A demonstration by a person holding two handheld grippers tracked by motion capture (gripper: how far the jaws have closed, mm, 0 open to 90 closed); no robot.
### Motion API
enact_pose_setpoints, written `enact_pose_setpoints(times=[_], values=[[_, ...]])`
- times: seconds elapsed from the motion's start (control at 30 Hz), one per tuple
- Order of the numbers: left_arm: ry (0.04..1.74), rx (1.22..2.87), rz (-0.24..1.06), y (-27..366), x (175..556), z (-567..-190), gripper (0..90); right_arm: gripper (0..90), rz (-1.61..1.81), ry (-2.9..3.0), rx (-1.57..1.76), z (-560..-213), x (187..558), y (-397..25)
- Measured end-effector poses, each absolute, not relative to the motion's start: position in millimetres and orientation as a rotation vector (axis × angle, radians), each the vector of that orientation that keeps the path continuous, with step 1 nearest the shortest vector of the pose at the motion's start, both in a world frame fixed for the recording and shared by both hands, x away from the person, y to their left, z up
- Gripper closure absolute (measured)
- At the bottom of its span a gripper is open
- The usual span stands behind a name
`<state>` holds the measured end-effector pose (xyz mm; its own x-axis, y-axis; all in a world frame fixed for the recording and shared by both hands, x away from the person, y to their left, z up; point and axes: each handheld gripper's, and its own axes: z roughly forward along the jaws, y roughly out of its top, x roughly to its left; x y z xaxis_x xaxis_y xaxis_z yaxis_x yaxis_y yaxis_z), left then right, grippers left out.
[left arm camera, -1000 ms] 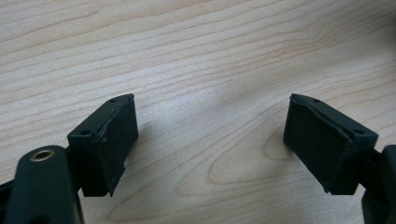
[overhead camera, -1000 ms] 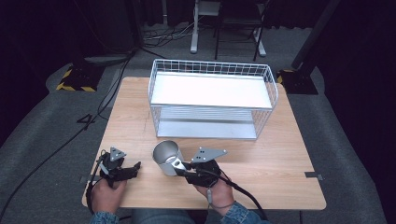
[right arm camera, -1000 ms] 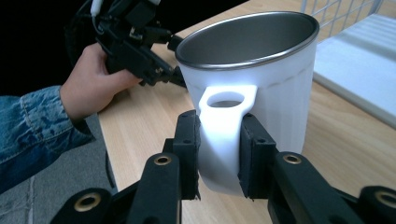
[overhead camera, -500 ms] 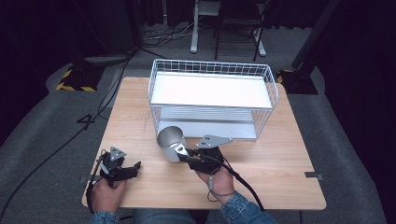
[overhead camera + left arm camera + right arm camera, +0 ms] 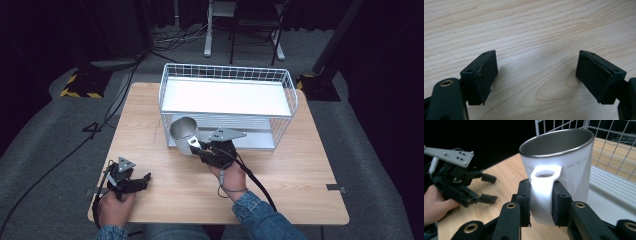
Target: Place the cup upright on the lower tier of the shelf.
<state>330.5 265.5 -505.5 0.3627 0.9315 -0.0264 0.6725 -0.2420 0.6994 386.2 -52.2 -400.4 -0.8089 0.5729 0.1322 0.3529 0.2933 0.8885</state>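
The mug [image 5: 559, 170] is held by its handle between the closed jaws of the right gripper [image 5: 541, 202] and is raised just in front of the wire rack [image 5: 227, 97], at the rack's lower left corner. The left gripper [image 5: 131, 181], jaws spread and empty, is rested on the table [image 5: 295, 170], well apart from the rack.

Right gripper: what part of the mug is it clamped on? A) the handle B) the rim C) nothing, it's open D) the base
A: in the right gripper view the right gripper has its two black jaws closed on either side of the white handle of the mug, which is off the table by the front of the wire basket.
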Motion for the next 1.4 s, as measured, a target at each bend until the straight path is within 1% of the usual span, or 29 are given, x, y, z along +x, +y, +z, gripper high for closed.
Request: enact_pose_setpoints(times=[0.37,0.7,1.03,1.4], values=[[1.385,2.004,0.535,265.6,330.5,-505.4,18.2,72.3,1.514,2.289,0.883,-398.7,412.3,-39.0],[1.384,2.002,0.536,265.6,330.6,-505.5,18.1,72.2,1.526,2.238,0.951,-408.2,434.7,-31.1],[1.384,2.002,0.536,265.5,330.6,-505.5,18.2,72.2,1.486,2.217,0.964,-417.5,444.4,-25.2],[1.384,2.002,0.536,265.5,330.6,-505.5,18.1,71.9,1.425,2.23,1.007,-438.2,451.9,-21.4]])
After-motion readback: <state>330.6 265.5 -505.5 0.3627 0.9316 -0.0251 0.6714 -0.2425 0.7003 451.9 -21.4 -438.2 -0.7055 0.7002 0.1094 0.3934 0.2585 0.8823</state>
